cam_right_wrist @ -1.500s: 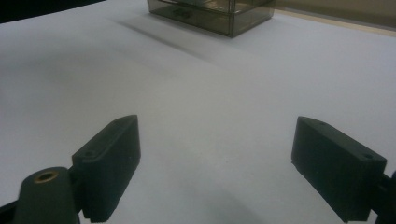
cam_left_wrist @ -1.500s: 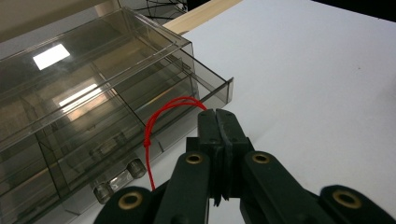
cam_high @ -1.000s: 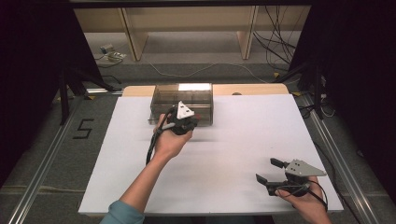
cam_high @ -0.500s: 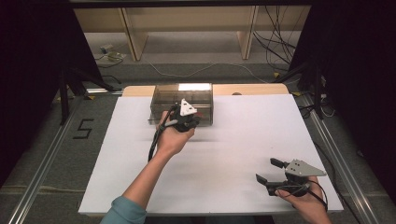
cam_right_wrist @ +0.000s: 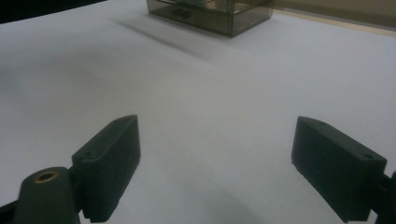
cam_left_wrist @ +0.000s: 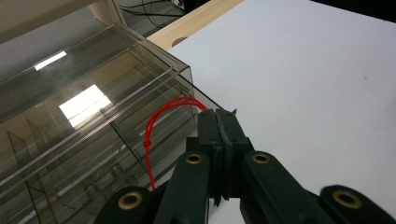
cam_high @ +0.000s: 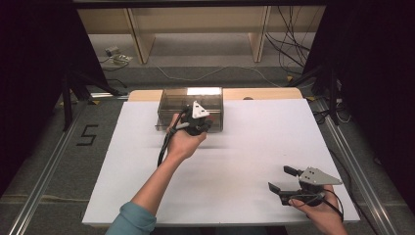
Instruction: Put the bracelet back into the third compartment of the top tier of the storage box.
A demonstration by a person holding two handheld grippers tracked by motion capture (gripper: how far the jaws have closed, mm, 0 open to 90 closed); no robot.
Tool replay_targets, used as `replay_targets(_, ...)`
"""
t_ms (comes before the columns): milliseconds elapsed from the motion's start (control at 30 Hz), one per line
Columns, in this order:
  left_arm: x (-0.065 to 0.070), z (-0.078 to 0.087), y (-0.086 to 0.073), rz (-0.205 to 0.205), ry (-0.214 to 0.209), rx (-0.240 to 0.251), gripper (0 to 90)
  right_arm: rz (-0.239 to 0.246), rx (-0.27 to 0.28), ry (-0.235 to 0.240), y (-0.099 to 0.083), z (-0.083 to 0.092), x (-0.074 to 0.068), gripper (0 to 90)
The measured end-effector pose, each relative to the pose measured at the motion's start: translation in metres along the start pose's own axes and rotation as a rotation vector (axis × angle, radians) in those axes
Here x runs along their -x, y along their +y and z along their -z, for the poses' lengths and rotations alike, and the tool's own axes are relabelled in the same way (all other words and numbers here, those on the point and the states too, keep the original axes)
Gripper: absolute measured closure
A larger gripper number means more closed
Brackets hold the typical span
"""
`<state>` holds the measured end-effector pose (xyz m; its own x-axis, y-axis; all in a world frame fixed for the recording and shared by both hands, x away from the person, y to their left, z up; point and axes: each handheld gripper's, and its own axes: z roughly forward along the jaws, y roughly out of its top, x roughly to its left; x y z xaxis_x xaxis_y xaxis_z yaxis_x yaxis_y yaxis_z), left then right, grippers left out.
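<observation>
Left gripper [cam_left_wrist: 219, 122] pinching red loop [cam_left_wrist: 156, 126], box [cam_left_wrist: 70, 135] front

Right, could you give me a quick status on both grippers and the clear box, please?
Left gripper shut on red string loop at the clear box. Right gripper open, idle on white table. Nothing in the way.

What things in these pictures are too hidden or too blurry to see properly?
- What lies inside the clear box: left gripper view, glare and stacked walls blur it.
- Where the red string ends: left gripper view, the shut left gripper covers it.
- The box's front: high view, the left hand partly blocks it.
</observation>
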<state>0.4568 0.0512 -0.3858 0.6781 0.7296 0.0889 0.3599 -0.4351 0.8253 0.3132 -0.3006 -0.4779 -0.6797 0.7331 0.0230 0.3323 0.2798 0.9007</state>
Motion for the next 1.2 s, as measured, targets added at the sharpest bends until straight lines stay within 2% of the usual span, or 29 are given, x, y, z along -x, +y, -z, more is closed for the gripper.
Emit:
replay_targets(333,0.001,-0.004,0.005,0.003,-0.001,0.004,89.7,0.001,0.001,0.000,0.000,0.000,0.000,16.1)
replay_targets(1200,-0.001,-0.012,0.012,-0.022,-0.006,-0.023,89.7,0.003,0.001,0.002,0.000,0.000,0.001,16.1)
